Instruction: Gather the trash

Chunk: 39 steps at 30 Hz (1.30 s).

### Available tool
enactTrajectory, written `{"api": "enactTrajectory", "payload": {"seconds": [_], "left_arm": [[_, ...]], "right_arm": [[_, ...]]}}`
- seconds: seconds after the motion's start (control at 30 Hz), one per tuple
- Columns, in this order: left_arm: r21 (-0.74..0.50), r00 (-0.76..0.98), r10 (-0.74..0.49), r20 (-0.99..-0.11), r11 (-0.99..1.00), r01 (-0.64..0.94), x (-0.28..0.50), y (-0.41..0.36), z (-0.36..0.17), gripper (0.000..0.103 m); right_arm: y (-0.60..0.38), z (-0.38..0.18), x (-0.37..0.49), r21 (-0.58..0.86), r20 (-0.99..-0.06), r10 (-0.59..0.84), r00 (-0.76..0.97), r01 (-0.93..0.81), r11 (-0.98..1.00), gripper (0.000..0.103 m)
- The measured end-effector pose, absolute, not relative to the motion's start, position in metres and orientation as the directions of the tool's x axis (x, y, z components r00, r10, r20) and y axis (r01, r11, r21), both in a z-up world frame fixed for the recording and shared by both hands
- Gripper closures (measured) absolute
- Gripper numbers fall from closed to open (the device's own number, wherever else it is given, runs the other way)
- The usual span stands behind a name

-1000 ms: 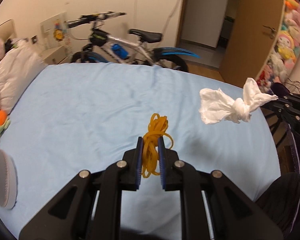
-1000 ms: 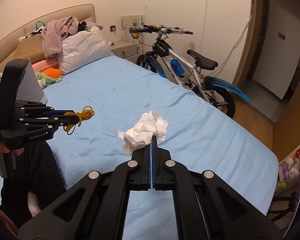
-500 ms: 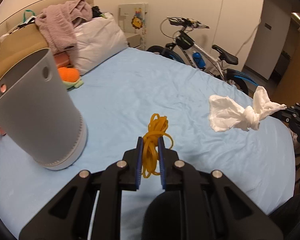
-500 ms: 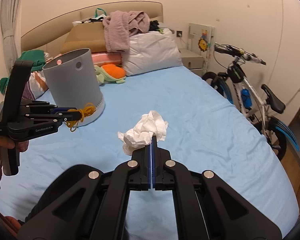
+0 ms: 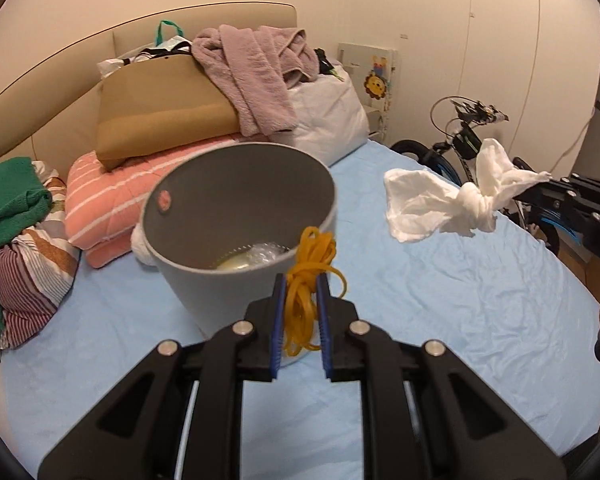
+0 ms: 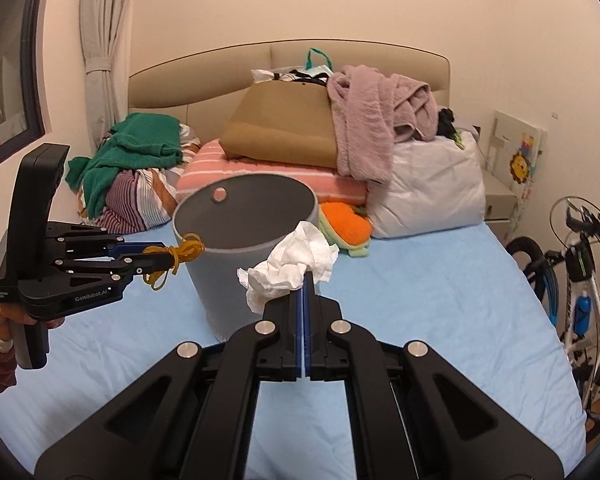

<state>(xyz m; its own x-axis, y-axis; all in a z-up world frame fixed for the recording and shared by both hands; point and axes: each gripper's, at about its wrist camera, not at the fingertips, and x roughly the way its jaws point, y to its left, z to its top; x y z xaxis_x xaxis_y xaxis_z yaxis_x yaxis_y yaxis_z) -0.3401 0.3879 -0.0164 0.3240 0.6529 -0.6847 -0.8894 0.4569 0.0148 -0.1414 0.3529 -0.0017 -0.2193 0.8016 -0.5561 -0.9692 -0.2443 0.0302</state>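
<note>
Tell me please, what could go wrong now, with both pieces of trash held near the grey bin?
The rubber bands hang at the bin rim, not clearly over the opening, so released now they may fall outside. The loose tissue in the right hand-held gripper could drift aside. The bin stands on a soft bed; a bump might tip it.

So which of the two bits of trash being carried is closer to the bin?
The yellow rubber bands in the left gripper, hanging right at the grey bin's rim. The white tissue in the right gripper is further off to the side.
</note>
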Motion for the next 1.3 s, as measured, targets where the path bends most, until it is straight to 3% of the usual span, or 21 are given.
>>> {"api": "enactTrajectory", "payload": {"seconds": [0.4,0.47,0.5,0.53,0.57,0.6,0.63,1.3], "left_arm": [[0.052,0.254,0.723,-0.642,0.371,-0.927,-0.360,0.452,0.024,0.085],[0.041,0.249,0.712,-0.656,0.363,-0.931,-0.361,0.463,0.020,0.080],[0.034,0.247,0.708,-0.662,0.357,-0.933,-0.361,0.466,0.017,0.069],[0.030,0.241,0.708,-0.664,0.347,-0.937,-0.361,0.470,0.014,0.056],[0.031,0.235,0.708,-0.665,0.341,-0.940,-0.362,0.470,0.012,0.049],[0.035,0.230,0.710,-0.665,0.337,-0.941,-0.362,0.471,0.010,0.040],[0.043,0.225,0.713,-0.664,0.336,-0.941,-0.361,0.471,0.008,0.039],[0.056,0.235,0.716,-0.658,0.357,-0.933,-0.355,0.451,0.016,0.039]], "right_arm": [[0.457,0.023,-0.190,0.042,-0.580,0.767,-0.275,-0.950,-0.308,0.103],[0.468,0.018,-0.192,0.054,-0.598,0.754,-0.271,-0.953,-0.300,0.100],[0.474,0.014,-0.194,0.051,-0.613,0.745,-0.264,-0.954,-0.297,0.097],[0.480,0.011,-0.196,0.046,-0.623,0.739,-0.255,-0.956,-0.290,0.083],[0.484,0.008,-0.197,0.047,-0.629,0.736,-0.251,-0.957,-0.287,0.057],[0.486,0.004,-0.197,0.050,-0.632,0.734,-0.247,-0.959,-0.280,0.048],[0.487,0.002,-0.197,0.052,-0.628,0.739,-0.244,-0.961,-0.273,0.045],[0.455,0.005,-0.186,0.062,-0.614,0.748,-0.253,-0.960,-0.274,0.045]]}}
